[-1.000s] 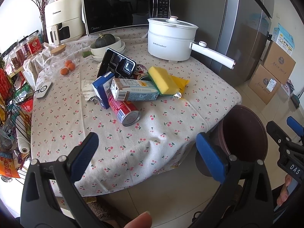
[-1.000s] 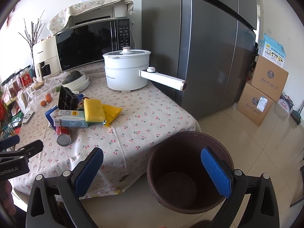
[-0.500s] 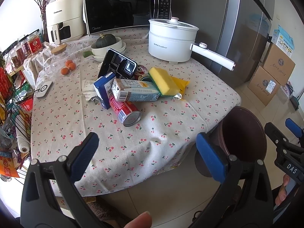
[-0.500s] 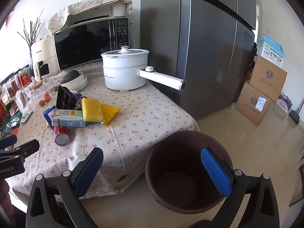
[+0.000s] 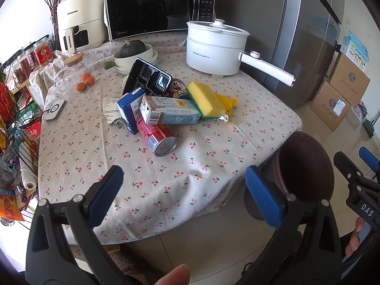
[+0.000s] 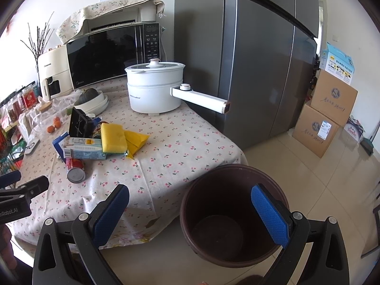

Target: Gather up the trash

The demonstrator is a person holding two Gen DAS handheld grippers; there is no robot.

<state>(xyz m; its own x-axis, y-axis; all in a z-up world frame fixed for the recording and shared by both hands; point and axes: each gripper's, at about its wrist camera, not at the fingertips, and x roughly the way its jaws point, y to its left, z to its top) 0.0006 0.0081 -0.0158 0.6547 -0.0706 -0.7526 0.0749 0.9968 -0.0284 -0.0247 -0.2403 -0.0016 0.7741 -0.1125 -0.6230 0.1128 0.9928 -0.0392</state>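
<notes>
A: Location of the trash?

B: Mid-tabletop [image 5: 78,152], one heap. Red can [image 5: 156,136] on its side, base toward the near edge; milk carton [image 5: 169,114] lying across it; blue box [image 5: 130,109] leaning at its left; yellow sponge [image 5: 205,99] on a yellow wrapper [image 5: 228,102]; black tray [image 5: 148,78] propped upright behind.

A: Surroundings and obstructions?

B: White electric pot [image 5: 215,49] and microwave [image 5: 156,7] behind the heap; stacked bowls [image 5: 142,58] rear left. Brown bin [image 6: 234,216] on the floor at the tabletop's right corner — empty.

A: Claw status?

B: Left claw [image 5: 181,193] — fingers apart, holding nothing, off the near edge, well short of the can. Right claw [image 6: 190,213] — fingers apart, over the bin.
</notes>
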